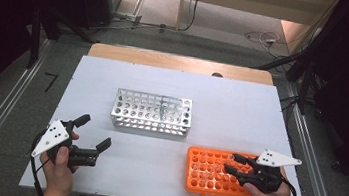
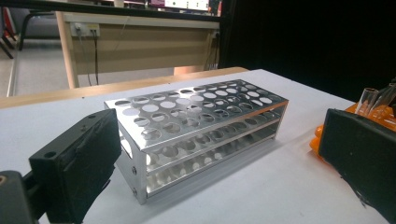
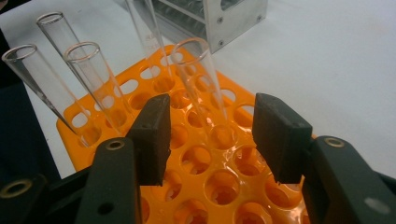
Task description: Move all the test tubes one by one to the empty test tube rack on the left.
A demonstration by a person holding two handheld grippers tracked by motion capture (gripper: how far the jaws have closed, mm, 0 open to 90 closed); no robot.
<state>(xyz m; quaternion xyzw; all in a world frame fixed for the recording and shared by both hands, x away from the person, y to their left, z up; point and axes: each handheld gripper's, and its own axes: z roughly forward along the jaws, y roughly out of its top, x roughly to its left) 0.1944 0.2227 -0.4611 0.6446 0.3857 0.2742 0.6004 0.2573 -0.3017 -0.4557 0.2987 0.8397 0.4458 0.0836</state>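
Straddling glass tube (image 3: 201,88) in orange rack (image 3: 219,186), right tongs (image 3: 210,140) seemingly untouching; left tongs (image 2: 224,158) released.

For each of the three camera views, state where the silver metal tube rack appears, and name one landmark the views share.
High view: the silver metal rack stands mid-table, beyond and left of the orange rack.
Left gripper view: it sits in the centre, between the two black jaws, with the orange rack's edge at the right.
Right gripper view: its corner shows at the top edge, behind the glass tubes.
Shared landmark: the orange rack.
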